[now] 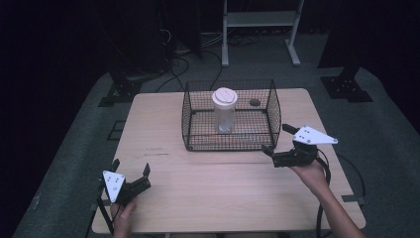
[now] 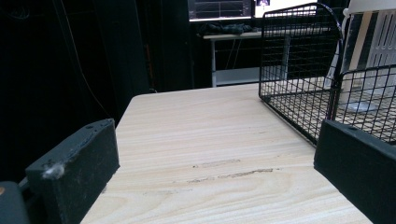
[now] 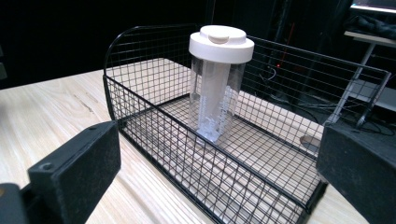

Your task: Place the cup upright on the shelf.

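Clear plastic cup with white lid (image 1: 224, 109) stands upright inside black wire basket (image 1: 193, 133), frame centre. Right gripper (image 1: 278, 140), jaws wide and empty, approaches at centre right; next it must clear the rim. Left gripper (image 1: 131, 168), wide, waits lower left.

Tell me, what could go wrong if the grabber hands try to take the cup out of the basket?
The cup is tall and narrow, standing upright in the wire basket, so a nudge could tip it over. The right gripper sits close to the basket's near corner; reaching in, it might catch the wire rim and drag the basket. The cup's clear, smooth sides could also slip between the jaws if squeezed too low or off-centre.
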`<state>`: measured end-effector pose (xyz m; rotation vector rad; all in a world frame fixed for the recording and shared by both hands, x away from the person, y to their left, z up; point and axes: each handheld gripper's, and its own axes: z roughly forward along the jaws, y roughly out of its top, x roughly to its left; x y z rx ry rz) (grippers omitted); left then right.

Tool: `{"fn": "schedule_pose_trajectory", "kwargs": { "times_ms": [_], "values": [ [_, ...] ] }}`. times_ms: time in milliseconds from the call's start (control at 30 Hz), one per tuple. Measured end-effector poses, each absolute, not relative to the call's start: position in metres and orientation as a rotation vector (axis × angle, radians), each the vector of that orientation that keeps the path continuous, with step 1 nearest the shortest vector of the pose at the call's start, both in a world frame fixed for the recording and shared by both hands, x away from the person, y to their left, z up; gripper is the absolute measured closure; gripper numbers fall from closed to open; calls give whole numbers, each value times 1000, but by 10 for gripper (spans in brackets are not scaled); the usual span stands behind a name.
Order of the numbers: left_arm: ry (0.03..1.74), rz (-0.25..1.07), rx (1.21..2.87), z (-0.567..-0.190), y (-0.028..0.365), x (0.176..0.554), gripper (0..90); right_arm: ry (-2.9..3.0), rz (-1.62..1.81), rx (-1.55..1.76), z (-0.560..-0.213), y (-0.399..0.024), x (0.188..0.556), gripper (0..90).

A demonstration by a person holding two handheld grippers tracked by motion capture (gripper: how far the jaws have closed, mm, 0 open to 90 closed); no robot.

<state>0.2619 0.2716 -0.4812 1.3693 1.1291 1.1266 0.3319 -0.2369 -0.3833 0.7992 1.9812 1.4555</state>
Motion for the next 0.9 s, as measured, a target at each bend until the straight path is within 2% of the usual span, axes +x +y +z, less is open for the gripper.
{"fn": "schedule_pose_trajectory", "kwargs": {
  "times_ms": [900],
  "values": [
    [1128,1126,1369,-481,272,262,0,1927,1446,810,-409,-255,293,0]
  ]
}}
